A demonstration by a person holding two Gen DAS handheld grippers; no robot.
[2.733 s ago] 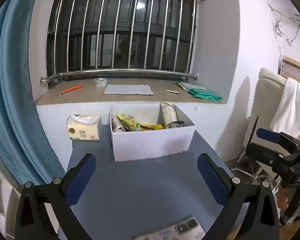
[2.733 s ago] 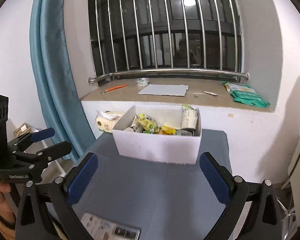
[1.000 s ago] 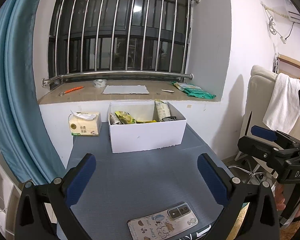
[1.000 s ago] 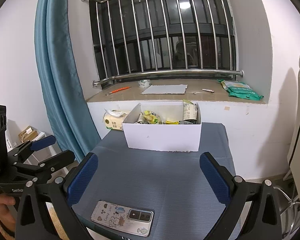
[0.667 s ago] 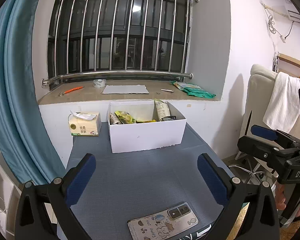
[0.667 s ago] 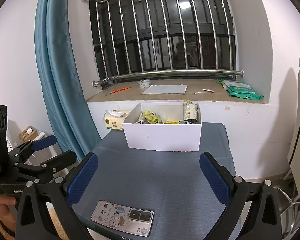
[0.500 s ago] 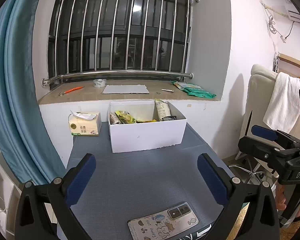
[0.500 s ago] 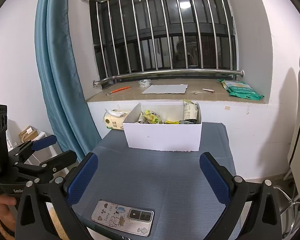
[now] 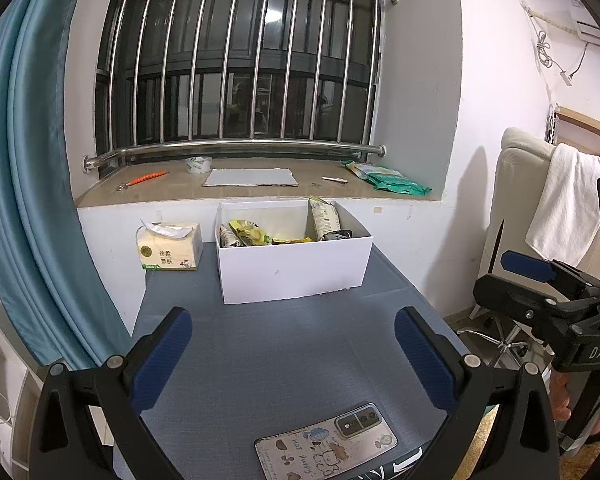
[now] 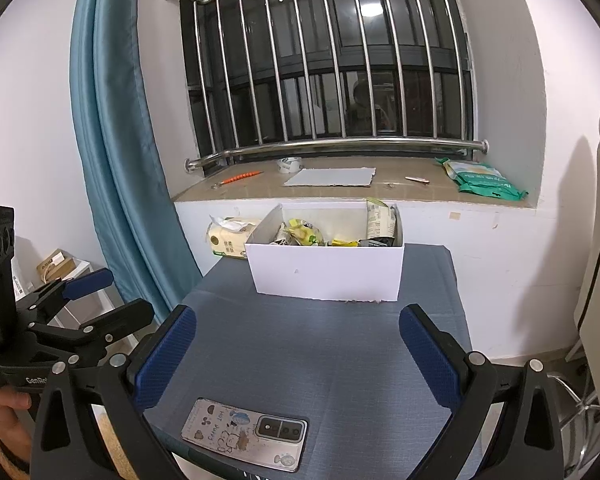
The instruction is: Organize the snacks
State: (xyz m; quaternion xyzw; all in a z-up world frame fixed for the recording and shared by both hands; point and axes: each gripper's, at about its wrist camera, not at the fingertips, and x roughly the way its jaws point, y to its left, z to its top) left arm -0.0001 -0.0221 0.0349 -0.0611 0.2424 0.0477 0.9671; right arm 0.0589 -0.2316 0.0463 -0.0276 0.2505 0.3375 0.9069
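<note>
Hovering over the table [image 9: 300, 344] with both grippers, left gripper [image 9: 296, 356] and right gripper [image 10: 300, 354], jaws spread wide apart and gripping nothing. Sitting at the table's far edge below the sill [image 9: 260, 188]: box [image 9: 292, 268], snacks [image 9: 252, 234] lying inside. Lying near the front edge: phone [image 9: 328, 446]. Standing left of the box: tissues [image 9: 170, 246].

White box [image 9: 292, 268] wall probably hides lower snacks [image 9: 252, 234].
</note>
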